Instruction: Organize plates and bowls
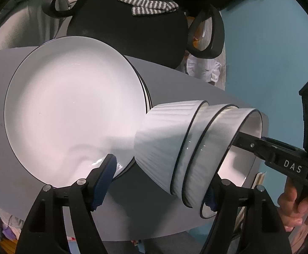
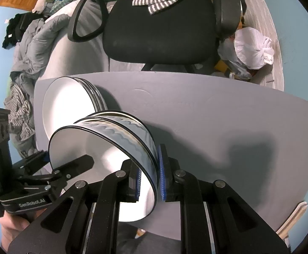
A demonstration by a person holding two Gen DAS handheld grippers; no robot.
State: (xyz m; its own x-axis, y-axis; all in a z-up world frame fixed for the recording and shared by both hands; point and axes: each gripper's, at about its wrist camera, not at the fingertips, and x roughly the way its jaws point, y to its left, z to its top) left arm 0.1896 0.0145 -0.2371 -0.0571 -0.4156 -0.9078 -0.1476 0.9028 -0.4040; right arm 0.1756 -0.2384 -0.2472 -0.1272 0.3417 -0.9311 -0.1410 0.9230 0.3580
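On grippers: "DAS", "GenRobot.AI". Right gripper (image 2: 149, 177) jaws clamp bowl stack (image 2: 111, 148); left gripper (image 1: 160, 182) jaws wide.

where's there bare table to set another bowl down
The grey table is bare right of the nested bowls, out to its right edge and back toward the black chair. It is crowded on the left: the plate stack sits close behind the bowls, the right gripper pinches the top bowl's wall, and the left gripper straddles them.
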